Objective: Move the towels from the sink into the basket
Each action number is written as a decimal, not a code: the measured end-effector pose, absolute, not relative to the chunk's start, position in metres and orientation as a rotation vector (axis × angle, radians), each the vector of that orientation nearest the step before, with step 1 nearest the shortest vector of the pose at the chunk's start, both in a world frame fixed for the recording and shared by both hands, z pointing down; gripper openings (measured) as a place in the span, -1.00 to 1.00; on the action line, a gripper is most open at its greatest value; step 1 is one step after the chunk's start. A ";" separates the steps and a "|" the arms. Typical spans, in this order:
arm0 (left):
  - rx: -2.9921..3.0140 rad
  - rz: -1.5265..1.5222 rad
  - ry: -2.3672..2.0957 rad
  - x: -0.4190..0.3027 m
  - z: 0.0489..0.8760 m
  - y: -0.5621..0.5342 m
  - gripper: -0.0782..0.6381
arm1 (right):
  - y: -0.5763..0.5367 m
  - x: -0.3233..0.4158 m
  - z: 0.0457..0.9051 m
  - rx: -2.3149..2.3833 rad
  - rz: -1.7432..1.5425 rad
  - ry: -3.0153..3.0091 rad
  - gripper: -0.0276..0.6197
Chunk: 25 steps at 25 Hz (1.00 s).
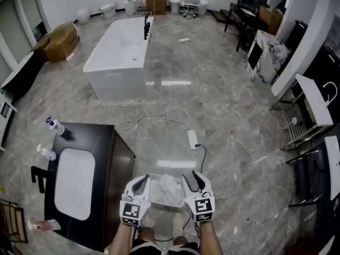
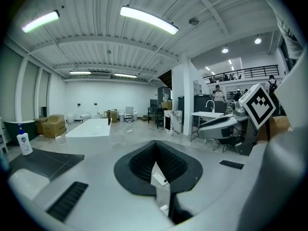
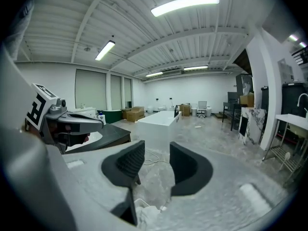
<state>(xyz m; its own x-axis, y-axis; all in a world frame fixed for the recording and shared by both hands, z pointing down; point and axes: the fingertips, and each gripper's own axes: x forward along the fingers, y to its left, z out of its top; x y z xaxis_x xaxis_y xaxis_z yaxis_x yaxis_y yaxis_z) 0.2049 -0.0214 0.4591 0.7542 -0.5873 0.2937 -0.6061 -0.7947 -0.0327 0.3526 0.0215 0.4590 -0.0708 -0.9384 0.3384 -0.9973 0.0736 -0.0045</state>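
Note:
In the head view a white towel lies heaped in the pale basket on the floor, right in front of me. My left gripper hovers at the basket's left side and my right gripper at its right side. The left gripper has its pads meeting at the tips, with nothing held. The right gripper has its jaws apart with only floor showing between them; a bit of the towel shows below. The white sink, set in a dark vanity at the left, looks bare inside.
The dark vanity stands close on the left, with bottles on its top. A power strip and cable lie on the floor ahead. Beyond are a white bathtub and a cardboard box. Metal racks line the right.

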 end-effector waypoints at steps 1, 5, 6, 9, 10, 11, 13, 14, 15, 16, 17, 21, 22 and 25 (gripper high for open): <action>2.887 0.443 -0.988 0.203 0.451 -0.017 -0.74 | 0.026 0.352 0.450 1.955 0.331 -2.110 -0.42; 2.890 0.427 -1.031 0.196 0.428 -0.001 -0.74 | 0.040 0.347 0.421 1.946 0.280 -2.142 -0.50; 2.885 0.421 -1.043 0.195 0.424 0.003 -0.74 | 0.044 0.346 0.415 1.942 0.268 -2.148 -0.52; 2.869 0.406 -1.077 0.192 0.415 0.018 -0.74 | 0.057 0.344 0.402 1.919 0.242 -2.165 -0.62; 2.867 0.403 -1.087 0.190 0.413 0.022 -0.74 | 0.061 0.342 0.399 1.912 0.237 -2.172 -0.68; 2.864 0.398 -1.096 0.187 0.412 0.027 -0.74 | 0.065 0.339 0.398 1.908 0.233 -2.176 -0.71; 2.857 0.383 -1.114 0.182 0.412 0.035 -0.74 | 0.072 0.336 0.396 1.906 0.218 -2.180 -0.74; 2.853 0.375 -1.125 0.181 0.411 0.038 -0.74 | 0.075 0.337 0.394 1.906 0.210 -2.182 -0.76; 2.851 0.370 -1.135 0.180 0.410 0.040 -0.74 | 0.077 0.338 0.392 1.907 0.202 -2.184 -0.82; 2.848 0.366 -1.144 0.180 0.409 0.042 -0.74 | 0.079 0.339 0.391 1.905 0.196 -2.189 -0.89; 2.846 0.364 -1.151 0.180 0.409 0.044 -0.74 | 0.080 0.339 0.391 1.899 0.194 -2.195 -0.91; 2.840 0.365 -1.181 0.178 0.406 0.048 -0.74 | 0.081 0.337 0.387 1.875 0.184 -2.227 -0.91; 2.841 0.365 -1.187 0.178 0.405 0.048 -0.74 | 0.080 0.337 0.386 1.873 0.181 -2.234 -0.91; 2.842 0.364 -1.200 0.178 0.404 0.048 -0.74 | 0.078 0.335 0.387 1.865 0.178 -2.251 -0.92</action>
<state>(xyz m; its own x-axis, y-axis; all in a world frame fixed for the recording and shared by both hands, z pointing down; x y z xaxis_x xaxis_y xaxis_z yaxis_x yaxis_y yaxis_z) 0.1783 0.0479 0.4039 0.6741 -0.7026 0.2277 -0.7108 -0.7010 -0.0588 0.3355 0.0778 0.3870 -0.1755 -0.9551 0.2389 -0.9808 0.1906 0.0418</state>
